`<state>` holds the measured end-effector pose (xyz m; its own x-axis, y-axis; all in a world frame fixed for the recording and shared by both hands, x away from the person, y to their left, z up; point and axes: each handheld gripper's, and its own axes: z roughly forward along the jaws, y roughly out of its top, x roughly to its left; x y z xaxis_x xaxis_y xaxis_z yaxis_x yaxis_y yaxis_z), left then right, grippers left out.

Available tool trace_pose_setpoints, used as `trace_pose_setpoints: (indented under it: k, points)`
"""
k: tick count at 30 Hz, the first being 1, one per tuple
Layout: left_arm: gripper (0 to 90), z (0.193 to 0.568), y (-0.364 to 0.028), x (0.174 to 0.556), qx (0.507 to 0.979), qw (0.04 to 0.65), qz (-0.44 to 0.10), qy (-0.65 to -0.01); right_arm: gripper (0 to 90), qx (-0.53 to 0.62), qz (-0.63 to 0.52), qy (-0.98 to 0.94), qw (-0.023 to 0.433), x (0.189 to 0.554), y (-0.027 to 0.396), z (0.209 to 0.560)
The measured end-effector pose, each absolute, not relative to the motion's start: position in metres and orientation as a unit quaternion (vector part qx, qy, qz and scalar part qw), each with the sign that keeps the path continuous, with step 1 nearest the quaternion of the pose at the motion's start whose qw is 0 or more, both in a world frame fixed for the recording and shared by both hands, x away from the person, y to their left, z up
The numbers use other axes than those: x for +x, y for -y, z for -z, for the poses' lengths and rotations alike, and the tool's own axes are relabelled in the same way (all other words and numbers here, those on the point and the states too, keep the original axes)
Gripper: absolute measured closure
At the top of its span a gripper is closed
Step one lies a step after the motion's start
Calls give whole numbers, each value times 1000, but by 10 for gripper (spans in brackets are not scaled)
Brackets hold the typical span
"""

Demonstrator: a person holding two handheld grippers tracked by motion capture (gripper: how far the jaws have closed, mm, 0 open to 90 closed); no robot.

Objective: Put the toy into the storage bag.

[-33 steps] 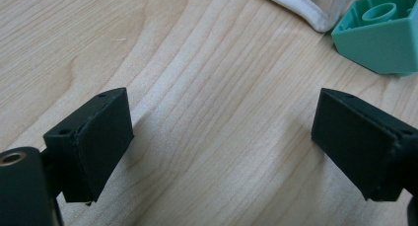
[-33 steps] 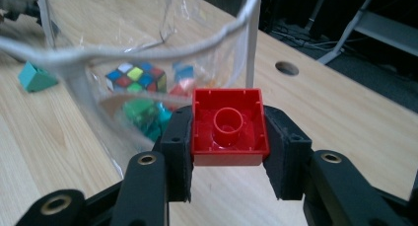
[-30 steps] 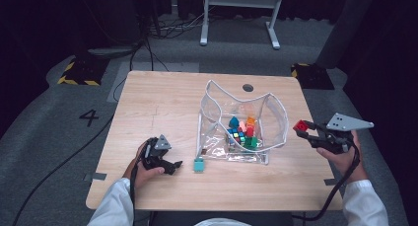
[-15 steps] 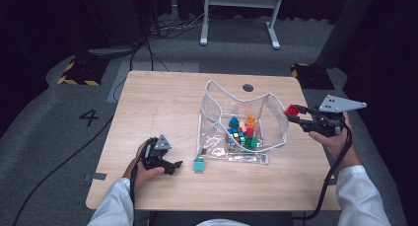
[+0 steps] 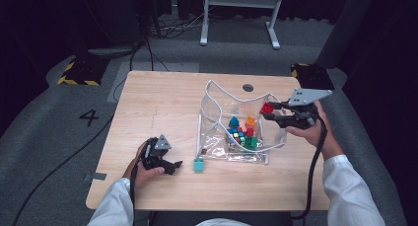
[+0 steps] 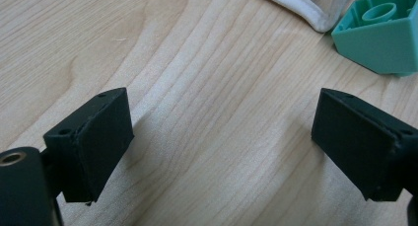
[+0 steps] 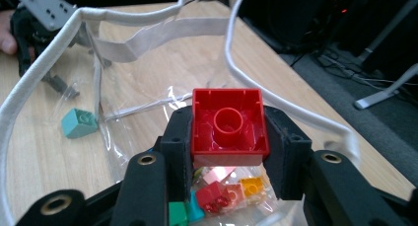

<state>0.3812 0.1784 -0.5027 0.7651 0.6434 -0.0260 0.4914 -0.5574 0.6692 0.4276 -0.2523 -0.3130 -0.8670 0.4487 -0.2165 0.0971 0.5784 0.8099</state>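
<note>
Our right gripper clamps a red brick between its two black jaws, the brick's hollow underside turned toward the camera. In the high view this gripper is held above the table at the right rim of the clear bag, with the brick over the bag's white-edged opening. Inside the bag lie more bricks, red, orange, green, teal and blue ones, heaped on the bottom. A teal brick sits on the table just outside the bag's near left corner. Our left gripper rests low on the table near this teal brick, jaws pointing toward it. In the left gripper view its jaws stand wide apart with bare wood between them, and the teal brick lies beyond the right jaw, untouched, beside the bag's white hem.
</note>
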Motion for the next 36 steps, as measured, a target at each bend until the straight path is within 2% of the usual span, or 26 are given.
trace_pose_setpoints:
  k: [10, 15, 29, 36]
  points:
    - [87, 503, -178, 382, 877, 340, -112, -321, 592, 119, -318, -924, 177, 447, 208, 324]
    - [87, 503, -178, 381, 875, 341, -111, -324, 592, 101, -264, -942, 180, 456, 199, 330]
    - [87, 503, -178, 381, 876, 341, -111, -324, 591, 130, -189, -956, 182, 469, 214, 349]
    - [87, 503, -178, 381, 875, 341, -111, -324, 591, 160, -199, -953, 162, 470, 237, 353]
